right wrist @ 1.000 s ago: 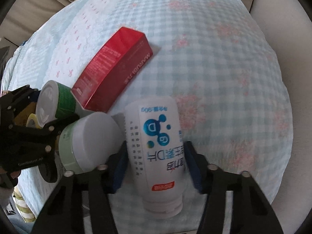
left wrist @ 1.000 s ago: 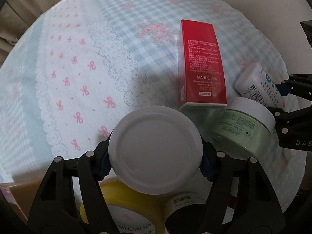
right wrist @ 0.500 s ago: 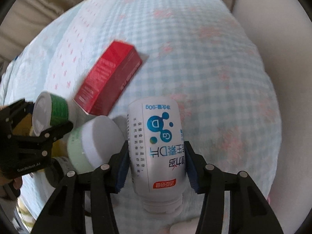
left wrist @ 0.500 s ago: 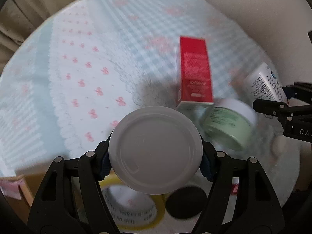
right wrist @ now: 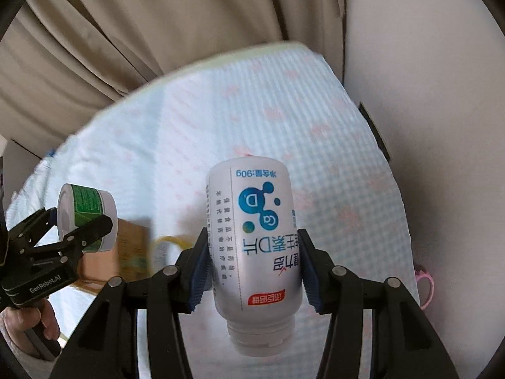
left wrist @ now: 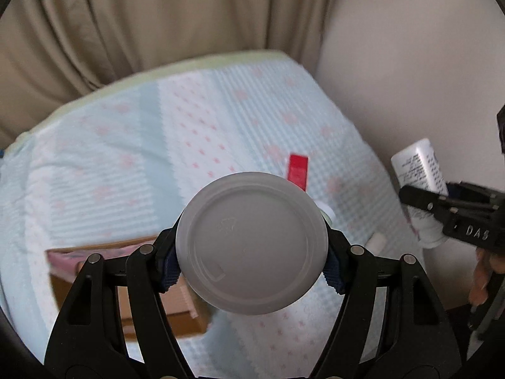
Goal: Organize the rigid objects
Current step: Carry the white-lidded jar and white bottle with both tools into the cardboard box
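My left gripper (left wrist: 251, 263) is shut on a white-lidded jar with a green label (left wrist: 251, 243), held high above the bed; it also shows in the right wrist view (right wrist: 85, 218). My right gripper (right wrist: 254, 268) is shut on a white vitamin D bottle (right wrist: 254, 240), cap toward the camera, also lifted; the bottle shows at the right of the left wrist view (left wrist: 419, 173). A red box (left wrist: 298, 172) lies on the checked bedspread (left wrist: 157, 158), with a pale green jar (left wrist: 326, 211) partly hidden behind my held jar.
A brown cardboard box (left wrist: 176, 303) sits on the bed below my left gripper; it also shows in the right wrist view (right wrist: 126, 246) beside a yellow tape roll (right wrist: 167, 246). Beige curtains (left wrist: 142, 15) hang behind the bed. A pale wall (left wrist: 410, 63) is on the right.
Both grippers have risen and pulled back from the bed with their loads. The red box and pale green jar now look small and far below. The curtains have come into view.
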Action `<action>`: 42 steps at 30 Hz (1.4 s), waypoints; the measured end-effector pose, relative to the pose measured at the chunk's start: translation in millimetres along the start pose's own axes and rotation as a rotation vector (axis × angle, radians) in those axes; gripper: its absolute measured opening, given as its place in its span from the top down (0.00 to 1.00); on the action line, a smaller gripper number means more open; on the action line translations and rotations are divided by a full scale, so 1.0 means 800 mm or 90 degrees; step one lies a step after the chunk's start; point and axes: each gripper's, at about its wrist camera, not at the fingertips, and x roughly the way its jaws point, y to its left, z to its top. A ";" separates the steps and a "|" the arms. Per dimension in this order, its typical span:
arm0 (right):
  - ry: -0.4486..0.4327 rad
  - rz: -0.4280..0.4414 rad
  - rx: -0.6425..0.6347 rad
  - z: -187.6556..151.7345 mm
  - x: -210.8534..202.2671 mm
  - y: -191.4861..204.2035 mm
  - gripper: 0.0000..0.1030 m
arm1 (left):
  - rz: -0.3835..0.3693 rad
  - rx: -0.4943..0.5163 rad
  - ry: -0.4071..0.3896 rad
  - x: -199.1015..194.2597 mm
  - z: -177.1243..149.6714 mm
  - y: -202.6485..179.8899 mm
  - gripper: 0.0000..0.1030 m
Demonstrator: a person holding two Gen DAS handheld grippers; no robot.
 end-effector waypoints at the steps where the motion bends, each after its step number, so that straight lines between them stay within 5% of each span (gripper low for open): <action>1: -0.006 0.005 -0.004 0.001 -0.009 0.010 0.54 | 0.004 -0.006 -0.012 -0.019 -0.001 0.014 0.34; 10: -0.063 0.065 -0.044 -0.004 -0.052 0.186 0.54 | 0.019 -0.031 -0.070 -0.128 -0.045 0.161 0.34; 19: -0.054 0.078 -0.012 -0.042 -0.013 0.342 0.54 | 0.020 0.005 -0.039 -0.151 -0.108 0.299 0.34; 29: 0.020 0.084 0.017 -0.077 0.069 0.424 0.54 | 0.015 0.014 0.063 -0.059 -0.151 0.376 0.34; 42: 0.139 0.017 -0.047 -0.093 0.245 0.414 0.54 | 0.014 0.034 0.193 0.113 -0.170 0.393 0.34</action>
